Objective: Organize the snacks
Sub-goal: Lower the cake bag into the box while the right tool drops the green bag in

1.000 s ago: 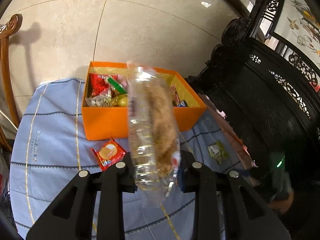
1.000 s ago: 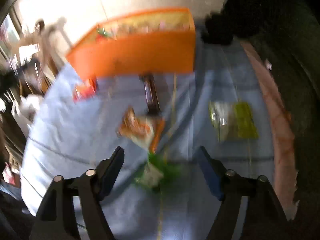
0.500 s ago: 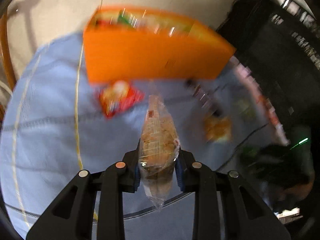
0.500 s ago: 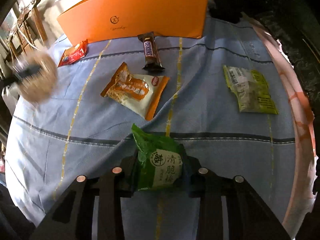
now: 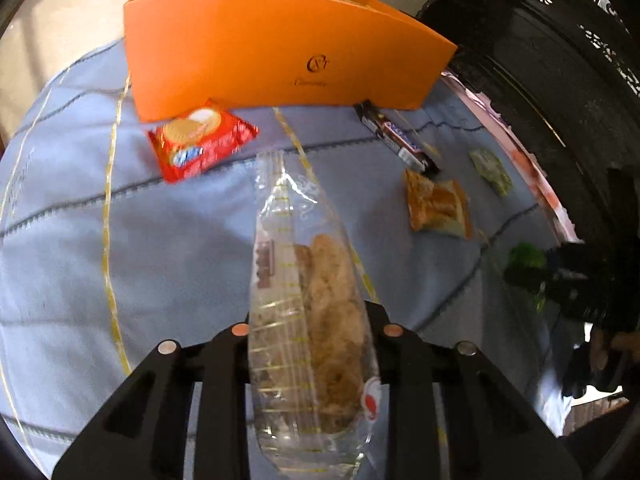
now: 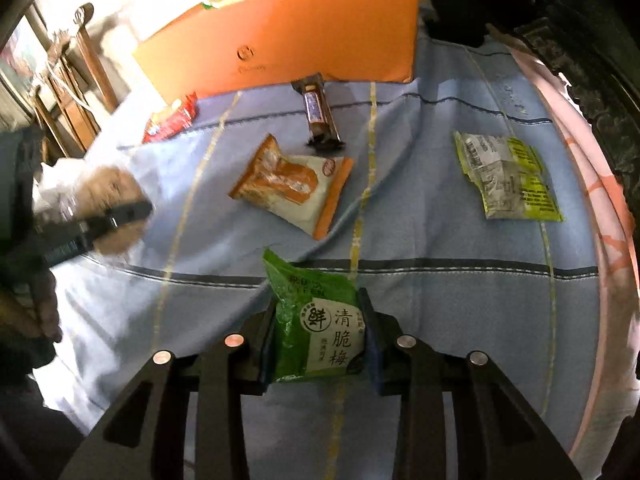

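My left gripper (image 5: 314, 332) is shut on a clear bag of brown biscuits (image 5: 316, 300), held low over the blue tablecloth (image 5: 120, 260). My right gripper (image 6: 320, 340) is shut on a green plum packet (image 6: 320, 328). The orange box (image 5: 280, 52) stands at the far side of the table, and snacks show over its rim. On the cloth lie a red biscuit packet (image 5: 200, 140), a dark chocolate bar (image 6: 318, 114), an orange-and-white packet (image 6: 292, 186) and a yellow-green packet (image 6: 506, 176). The left gripper with its bag shows blurred in the right wrist view (image 6: 92, 208).
Dark carved wooden furniture (image 5: 560, 80) stands close behind the table's right side. Wooden chairs (image 6: 72, 80) stand at the left. The pink table edge (image 6: 600, 200) curves along the right.
My left gripper came down from above the orange box to low over the cloth with the bag. My right gripper closed on the green packet and holds it.
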Tool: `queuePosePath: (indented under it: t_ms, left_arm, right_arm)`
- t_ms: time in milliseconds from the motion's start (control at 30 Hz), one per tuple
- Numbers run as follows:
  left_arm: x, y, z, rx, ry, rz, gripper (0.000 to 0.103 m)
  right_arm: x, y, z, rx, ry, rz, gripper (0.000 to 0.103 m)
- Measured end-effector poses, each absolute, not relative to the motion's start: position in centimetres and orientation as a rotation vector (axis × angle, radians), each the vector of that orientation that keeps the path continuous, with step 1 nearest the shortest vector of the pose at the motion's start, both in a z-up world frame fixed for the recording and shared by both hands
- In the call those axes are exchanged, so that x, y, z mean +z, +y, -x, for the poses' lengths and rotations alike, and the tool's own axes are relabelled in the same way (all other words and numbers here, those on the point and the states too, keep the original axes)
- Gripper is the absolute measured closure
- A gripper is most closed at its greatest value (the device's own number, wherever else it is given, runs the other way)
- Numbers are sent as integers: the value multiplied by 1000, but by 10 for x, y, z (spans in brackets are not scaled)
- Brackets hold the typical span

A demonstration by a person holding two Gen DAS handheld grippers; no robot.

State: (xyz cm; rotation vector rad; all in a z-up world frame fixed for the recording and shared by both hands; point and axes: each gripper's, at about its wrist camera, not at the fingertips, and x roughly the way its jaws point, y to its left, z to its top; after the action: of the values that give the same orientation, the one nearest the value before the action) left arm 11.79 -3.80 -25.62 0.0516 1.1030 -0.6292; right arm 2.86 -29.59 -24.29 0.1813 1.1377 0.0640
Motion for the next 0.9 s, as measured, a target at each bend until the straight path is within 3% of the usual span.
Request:
queuePosePath:
  t_ms: [167, 367, 667, 900]
  left_arm:
    - [-233, -24, -108, -645, 1061, 6, 77]
    - [-167, -24, -118, -660, 923, 65, 77]
    - [-59, -41, -189, -648, 719, 93, 77]
    - [-24, -77, -253, -629, 674, 67, 77]
  right_arm:
    - [-204, -295, -20, 102, 1050, -202, 68]
    - [-131, -290, -40, 119, 891, -192, 68]
    - [-25, -291, -119, 82, 666, -161, 68]
    - [19, -303, -197, 63, 618, -115, 68]
